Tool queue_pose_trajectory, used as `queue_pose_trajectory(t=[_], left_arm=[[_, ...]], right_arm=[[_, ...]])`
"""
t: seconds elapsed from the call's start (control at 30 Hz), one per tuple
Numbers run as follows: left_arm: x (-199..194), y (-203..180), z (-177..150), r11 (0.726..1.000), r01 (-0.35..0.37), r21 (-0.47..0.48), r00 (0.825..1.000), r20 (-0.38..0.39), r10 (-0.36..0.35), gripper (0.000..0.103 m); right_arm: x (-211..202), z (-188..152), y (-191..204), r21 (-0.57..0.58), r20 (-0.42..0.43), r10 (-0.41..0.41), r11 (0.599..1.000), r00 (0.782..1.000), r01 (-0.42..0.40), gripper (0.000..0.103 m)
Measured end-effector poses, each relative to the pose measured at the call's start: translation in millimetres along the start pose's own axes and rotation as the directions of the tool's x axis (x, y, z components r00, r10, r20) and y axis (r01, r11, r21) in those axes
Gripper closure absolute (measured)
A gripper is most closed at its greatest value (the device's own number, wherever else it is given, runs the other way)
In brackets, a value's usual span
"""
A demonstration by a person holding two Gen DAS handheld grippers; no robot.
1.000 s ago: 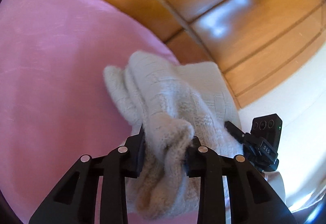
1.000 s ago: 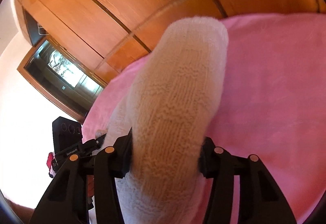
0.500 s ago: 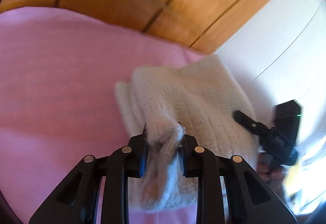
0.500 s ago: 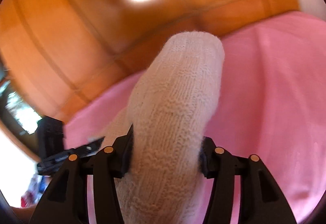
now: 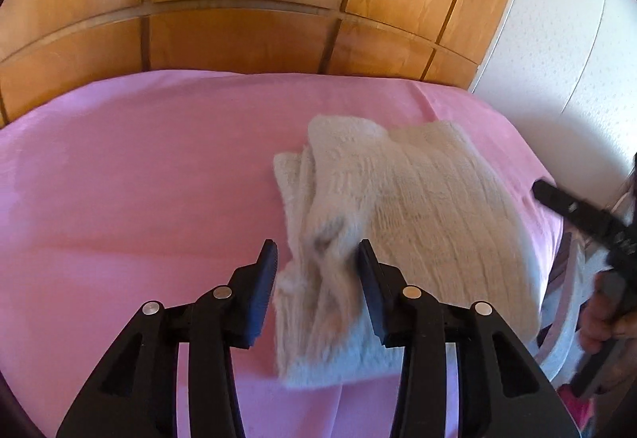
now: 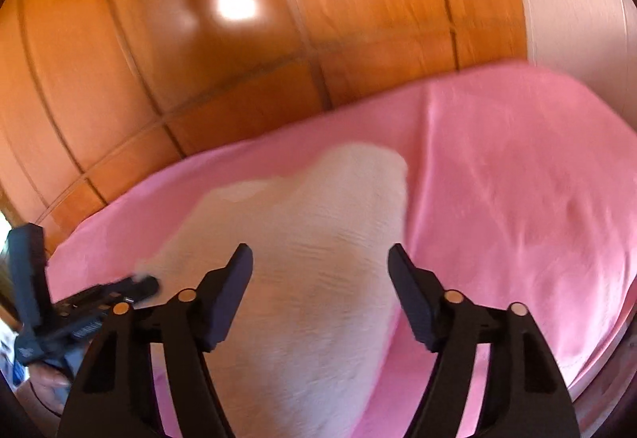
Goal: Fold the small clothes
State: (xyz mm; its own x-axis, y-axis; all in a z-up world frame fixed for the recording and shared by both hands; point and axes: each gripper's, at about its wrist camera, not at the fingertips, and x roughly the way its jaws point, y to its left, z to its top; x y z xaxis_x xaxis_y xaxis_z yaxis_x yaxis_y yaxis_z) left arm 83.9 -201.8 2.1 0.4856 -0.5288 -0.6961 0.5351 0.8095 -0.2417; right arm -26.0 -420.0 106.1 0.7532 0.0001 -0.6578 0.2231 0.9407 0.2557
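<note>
A cream knitted garment point(image 5: 398, 207) lies folded on the pink sheet point(image 5: 139, 179), toward its right edge. My left gripper point(image 5: 316, 259) is open, its jaws standing on either side of the garment's near left corner without pinching it. My right gripper point(image 6: 320, 262) is open and wide, above the same garment point(image 6: 310, 259), which lies flat beneath it. The right gripper also shows at the right edge of the left wrist view point(image 5: 577, 215), and the left gripper at the left edge of the right wrist view point(image 6: 79, 306).
Wooden wardrobe panels point(image 5: 239, 0) stand behind the bed. A white wall point(image 5: 565, 59) is at the right. The sheet's right edge point(image 5: 553, 223) drops off beside the garment. A hand point(image 5: 601, 322) holds the right gripper's handle.
Both grippers have opened and let go of the garment, which now lies folded on the sheet. Both have drawn back and the views have levelled toward the wardrobe.
</note>
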Motion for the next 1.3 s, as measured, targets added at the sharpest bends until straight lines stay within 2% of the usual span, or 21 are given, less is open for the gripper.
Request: queue_pose_trajectory(t=[0.07,0.1,0.17,0.2,0.3,0.43,0.57,0.67,0.7,0.77,0.83,0.93,1.3], left_arm=[[8,-2,-9,0.999,-0.047,0.009,0.998,-0.035,0.048,0.063],[10,1,-15,0.999,-0.049,-0.003,0.997,-0.054,0.048,0.063],[16,8,-22,0.998,-0.056,-0.025,0.997,-0.054,0.055,0.061],[15,8,-24,0.998,-0.061,-0.025,0.997,-0.050,0.060,0.061],[4,8,-25,0.997,-0.067,-0.032,0.997,-0.040,0.066,0.061],[-18,10,-26,0.993,-0.105,-0.059,0.994,0.001,0.105,0.042],[-45,12,-28,0.987,-0.137,-0.089,0.988,0.060,0.143,0.035],[-59,9,-30,0.984,-0.162,-0.078,0.981,0.094,0.169,0.031],[-63,8,-30,0.982,-0.175,-0.075,0.977,0.106,0.183,0.026],[-71,4,-31,0.979,-0.196,-0.064,0.970,0.136,0.203,0.023],[-80,1,-34,0.975,-0.213,-0.057,0.964,0.153,0.220,0.013],[-87,-4,-34,0.972,-0.228,-0.054,0.956,0.178,0.234,0.012],[-90,-7,-35,0.965,-0.256,-0.055,0.949,0.176,0.262,0.009]], right_arm=[[2,-8,17,-0.020,-0.021,0.015,1.000,1.000,-0.015,0.047],[9,-17,25,-0.031,-0.062,0.027,0.999,0.998,-0.029,0.047],[27,-38,37,-0.070,-0.130,-0.021,0.997,0.991,0.011,0.048],[36,-52,41,-0.094,-0.129,-0.066,0.994,0.989,0.054,0.048],[36,-62,49,-0.150,-0.083,-0.125,0.982,0.989,0.111,0.047],[23,-53,51,-0.111,-0.085,-0.121,0.988,0.989,0.111,0.037],[4,-52,57,-0.052,-0.046,-0.126,0.991,0.991,0.123,0.024],[-6,-52,63,-0.034,-0.013,-0.180,0.983,0.984,0.180,0.015],[-9,-52,65,-0.027,-0.006,-0.199,0.980,0.980,0.199,0.012],[-18,-51,69,-0.015,0.014,-0.240,0.971,0.971,0.240,0.008],[-24,-52,73,-0.008,0.036,-0.270,0.963,0.962,0.270,0.004],[-29,-53,80,-0.023,0.054,-0.297,0.954,0.953,0.298,0.003],[-31,-61,82,-0.020,0.076,-0.375,0.926,0.924,0.377,0.003]])
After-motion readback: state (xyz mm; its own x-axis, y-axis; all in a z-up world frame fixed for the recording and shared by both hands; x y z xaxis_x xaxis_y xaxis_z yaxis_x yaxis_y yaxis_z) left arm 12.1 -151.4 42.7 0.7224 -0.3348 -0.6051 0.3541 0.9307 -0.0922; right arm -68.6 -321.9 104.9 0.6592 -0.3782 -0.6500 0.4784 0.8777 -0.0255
